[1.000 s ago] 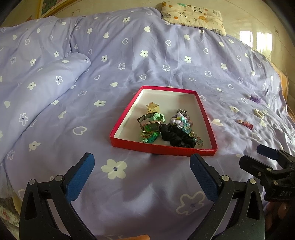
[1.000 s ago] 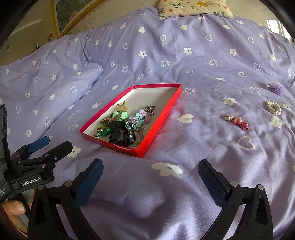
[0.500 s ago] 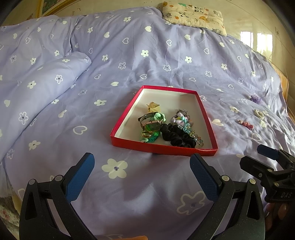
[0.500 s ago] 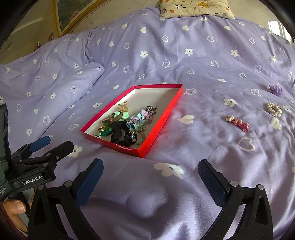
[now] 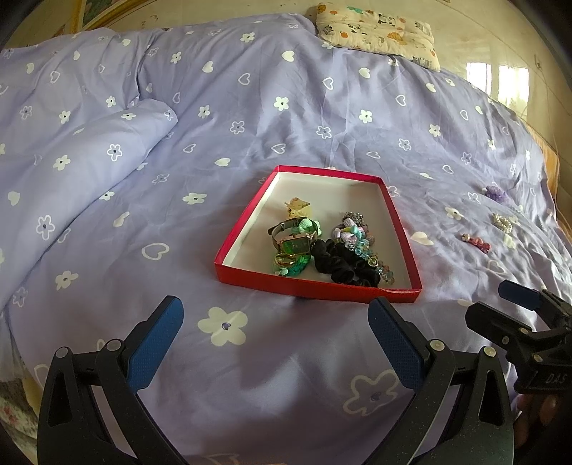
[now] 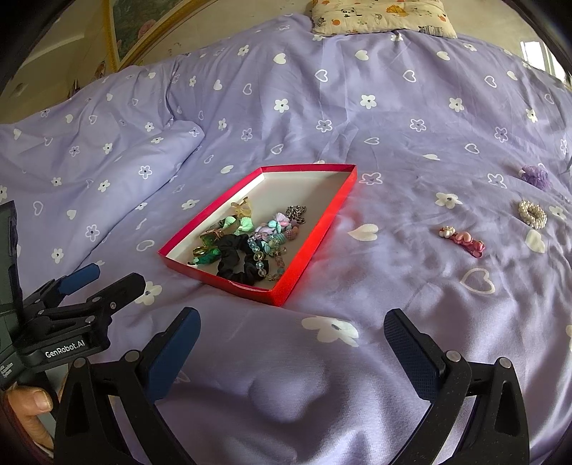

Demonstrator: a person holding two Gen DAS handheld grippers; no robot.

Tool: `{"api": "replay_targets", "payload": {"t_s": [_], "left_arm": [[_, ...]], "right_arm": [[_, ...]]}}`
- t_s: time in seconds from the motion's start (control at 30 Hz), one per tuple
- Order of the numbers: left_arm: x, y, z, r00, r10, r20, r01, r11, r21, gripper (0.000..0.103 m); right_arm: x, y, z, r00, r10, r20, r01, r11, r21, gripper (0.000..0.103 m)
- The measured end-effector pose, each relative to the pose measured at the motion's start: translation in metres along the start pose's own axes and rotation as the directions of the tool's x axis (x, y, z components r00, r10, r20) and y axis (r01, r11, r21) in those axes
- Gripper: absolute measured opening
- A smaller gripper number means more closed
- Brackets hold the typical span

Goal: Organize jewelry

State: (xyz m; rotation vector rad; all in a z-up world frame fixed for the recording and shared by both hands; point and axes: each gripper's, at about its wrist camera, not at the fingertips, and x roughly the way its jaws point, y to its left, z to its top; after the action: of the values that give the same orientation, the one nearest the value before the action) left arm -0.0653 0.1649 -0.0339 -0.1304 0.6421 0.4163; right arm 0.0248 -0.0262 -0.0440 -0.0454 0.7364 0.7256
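Observation:
A shallow red tray (image 5: pixel 314 284) (image 6: pixel 321 229) lies on the purple bedspread. It holds a green-faced watch (image 5: pixel 294 244), a black scrunchie (image 5: pixel 343 264) (image 6: pixel 234 259), a bead bracelet (image 5: pixel 371 255) and other small pieces. Three items lie loose to the right of it: a pink hair clip (image 6: pixel 463 241) (image 5: pixel 477 242), a pearl ring-shaped piece (image 6: pixel 532 214) and a purple piece (image 6: pixel 535 176). My left gripper (image 5: pixel 275 323) is open and empty, short of the tray's near edge. My right gripper (image 6: pixel 291 336) is open and empty, near the tray's right corner.
A folded hump of purple duvet (image 5: pixel 71 157) rises at the left. A patterned pillow (image 5: pixel 375 30) lies at the head of the bed. The bed's right edge (image 5: pixel 550 168) runs past the loose items. Each gripper shows in the other's view.
Both views have shifted very slightly; the tray and loose items sit marginally lower in view. Both grippers stay open and nothing was picked up.

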Motion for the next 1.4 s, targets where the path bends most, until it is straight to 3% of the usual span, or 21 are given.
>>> {"api": "replay_targets", "payload": {"t_s": [1.4], "left_arm": [[-0.0015, 0.0010, 0.0031, 1.000, 0.009, 0.006, -0.009, 1.000, -0.004, 0.103]], "right_arm": [[-0.0024, 0.0029, 0.0027, 1.000, 0.001, 0.002, -0.001, 1.000, -0.004, 0.103]]}}
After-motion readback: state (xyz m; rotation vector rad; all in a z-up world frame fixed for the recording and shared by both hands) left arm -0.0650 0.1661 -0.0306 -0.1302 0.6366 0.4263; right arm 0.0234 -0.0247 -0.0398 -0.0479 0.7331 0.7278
